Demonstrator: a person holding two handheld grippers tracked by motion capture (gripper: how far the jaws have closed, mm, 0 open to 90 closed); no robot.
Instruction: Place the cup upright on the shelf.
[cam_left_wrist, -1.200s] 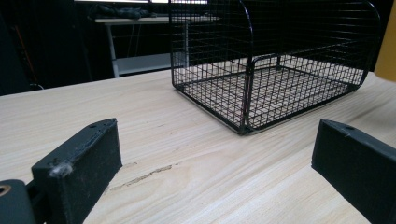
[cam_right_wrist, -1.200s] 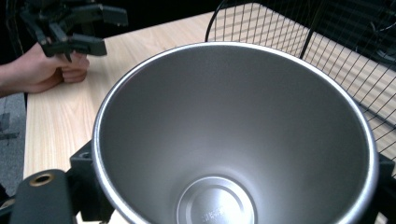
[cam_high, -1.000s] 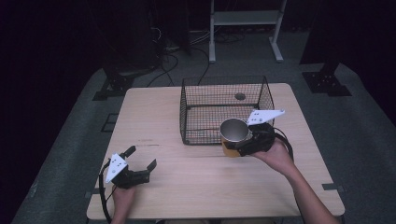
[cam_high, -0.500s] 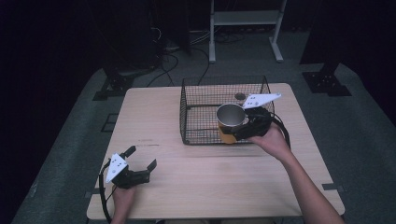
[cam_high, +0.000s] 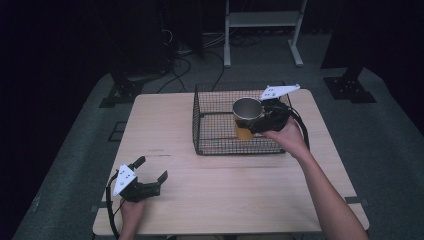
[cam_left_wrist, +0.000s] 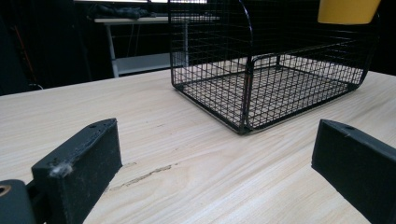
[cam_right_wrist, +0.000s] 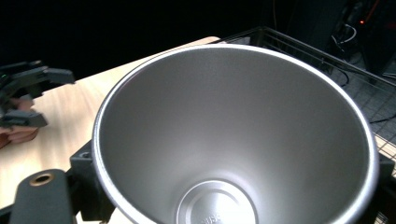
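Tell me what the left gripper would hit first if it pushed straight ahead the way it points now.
Likely the wire basket: the open left gripper faces its near corner across bare table, with nothing between, though depth is hard to judge.

A pale wooden bench (cam_high: 235, 195) with a light grain is standing on a grey floor (cam_high: 75, 150). A black wire basket (cam_high: 210, 131) is sitting directly on the bench, toward its far right part. Near the basket's front left corner, a thin dark scratch (cam_left_wrist: 140, 176) is marking the wood.
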